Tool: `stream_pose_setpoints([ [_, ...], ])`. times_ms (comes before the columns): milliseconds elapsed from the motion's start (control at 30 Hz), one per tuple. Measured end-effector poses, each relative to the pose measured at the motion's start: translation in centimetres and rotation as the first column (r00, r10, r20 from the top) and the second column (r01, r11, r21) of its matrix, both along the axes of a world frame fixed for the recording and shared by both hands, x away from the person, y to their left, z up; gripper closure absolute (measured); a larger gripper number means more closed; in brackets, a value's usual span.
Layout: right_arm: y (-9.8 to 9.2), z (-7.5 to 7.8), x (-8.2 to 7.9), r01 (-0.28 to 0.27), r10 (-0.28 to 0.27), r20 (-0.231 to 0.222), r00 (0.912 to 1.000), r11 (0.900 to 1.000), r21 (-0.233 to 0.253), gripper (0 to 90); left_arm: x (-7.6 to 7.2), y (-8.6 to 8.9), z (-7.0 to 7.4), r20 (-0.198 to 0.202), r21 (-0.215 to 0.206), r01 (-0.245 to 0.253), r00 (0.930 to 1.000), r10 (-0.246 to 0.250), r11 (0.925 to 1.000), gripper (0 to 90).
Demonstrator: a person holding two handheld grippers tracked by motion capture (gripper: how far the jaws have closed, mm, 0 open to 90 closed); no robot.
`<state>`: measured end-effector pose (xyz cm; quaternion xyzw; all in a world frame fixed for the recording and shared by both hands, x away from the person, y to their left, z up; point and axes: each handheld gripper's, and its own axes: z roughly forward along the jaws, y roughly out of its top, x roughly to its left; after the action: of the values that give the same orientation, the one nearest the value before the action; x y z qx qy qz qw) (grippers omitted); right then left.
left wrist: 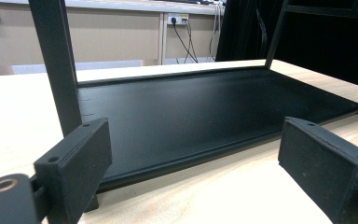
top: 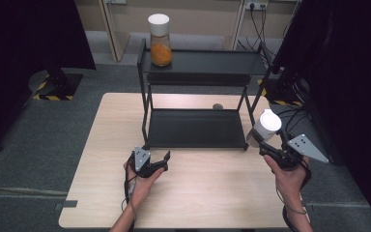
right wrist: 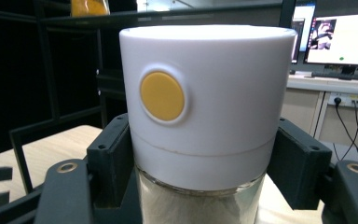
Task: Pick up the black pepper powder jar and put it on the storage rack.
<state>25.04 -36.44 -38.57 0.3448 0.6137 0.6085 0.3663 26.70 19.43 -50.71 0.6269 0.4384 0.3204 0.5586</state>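
From the high view, the wooden table (top: 96, 159) carries a black two-tier shelf rack (top: 203, 67) at its far middle. A glass jar of orange contents (top: 160, 41) with a white lid stands at the left end of the rack's top shelf. The right gripper (top: 265, 145) is held off the table's right edge, just beside the rack's front right leg, and grips a white-lidded jar (top: 264, 128) that tilts toward the rack. The left gripper (top: 159, 162) hovers over the table just in front of the rack's front left corner, jaws spread and nothing between them. A small grey object (top: 217, 106) lies on the table behind the lower shelf. Bare tabletop stretches along the near edge and to the left of the rack.

The left gripper view looks low across the lower shelf (left wrist: 205, 112), a flat black tray with a raised lip and nothing on it. Its front left post (left wrist: 56, 60) rises just beyond the left pad. The jaws stand wide apart, with tabletop showing between them.

The right gripper view adds detail: the white-lidded jar (right wrist: 209, 93) has a round yellow button (right wrist: 162, 95) on the lid's side, and pale contents show through the glass below. Both pads press the jar just under the lid. The orange jar's base (right wrist: 89, 7) shows at the top left on the upper shelf.
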Motion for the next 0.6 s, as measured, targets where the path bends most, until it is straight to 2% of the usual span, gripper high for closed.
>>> stream_pose_setpoints([
  [600,0.9,3.7,1.9,-0.005,0.004,0.066,0.9978,1.0,0.022,31.0,0.0,0.0,0.0,0.0,0.002,0.001,1.0,-0.001,1.0,9.1],
])
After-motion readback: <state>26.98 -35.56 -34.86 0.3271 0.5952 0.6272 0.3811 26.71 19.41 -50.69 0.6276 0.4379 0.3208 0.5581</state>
